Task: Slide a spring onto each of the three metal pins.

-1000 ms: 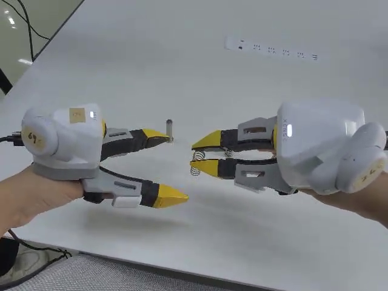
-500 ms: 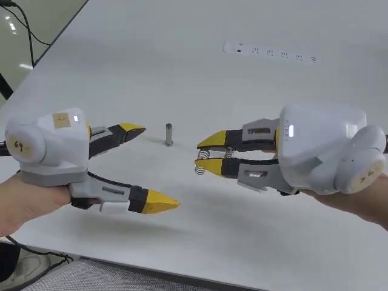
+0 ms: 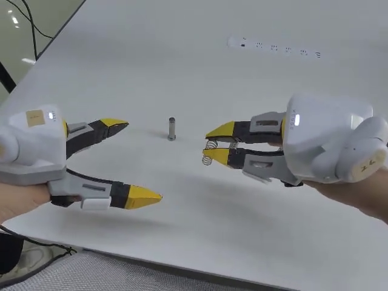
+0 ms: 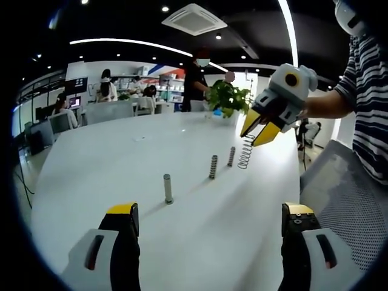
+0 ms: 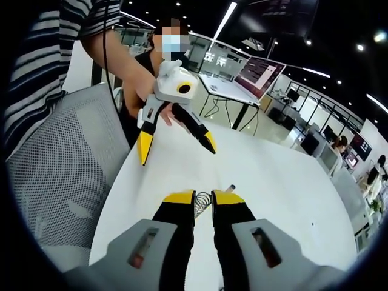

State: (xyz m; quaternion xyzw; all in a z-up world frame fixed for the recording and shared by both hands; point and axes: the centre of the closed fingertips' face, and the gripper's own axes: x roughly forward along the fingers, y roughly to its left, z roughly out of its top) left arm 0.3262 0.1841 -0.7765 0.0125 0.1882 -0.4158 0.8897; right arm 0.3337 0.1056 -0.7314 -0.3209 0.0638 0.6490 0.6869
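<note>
A bare metal pin (image 3: 171, 129) stands upright on the white table (image 3: 182, 73) between the two grippers. In the left gripper view the same pin (image 4: 167, 188) is nearest, and two further pins behind it carry springs (image 4: 213, 167) (image 4: 231, 156). My right gripper (image 3: 217, 143) is shut on a loose spring (image 3: 209, 153), which hangs from its yellow tips to the right of the bare pin. That spring (image 5: 202, 203) sits between its jaws in the right gripper view. My left gripper (image 3: 130, 160) is open and holds nothing, left of the pin.
A white power strip (image 3: 273, 48) lies at the far side of the table. The table's near edge runs just below the grippers, with a grey mesh chair (image 5: 66, 163) beside it. People and desks stand in the room beyond.
My left gripper has drawn back to the left, away from the bare pin, staying open. The right gripper has shifted slightly right and up with the spring.
</note>
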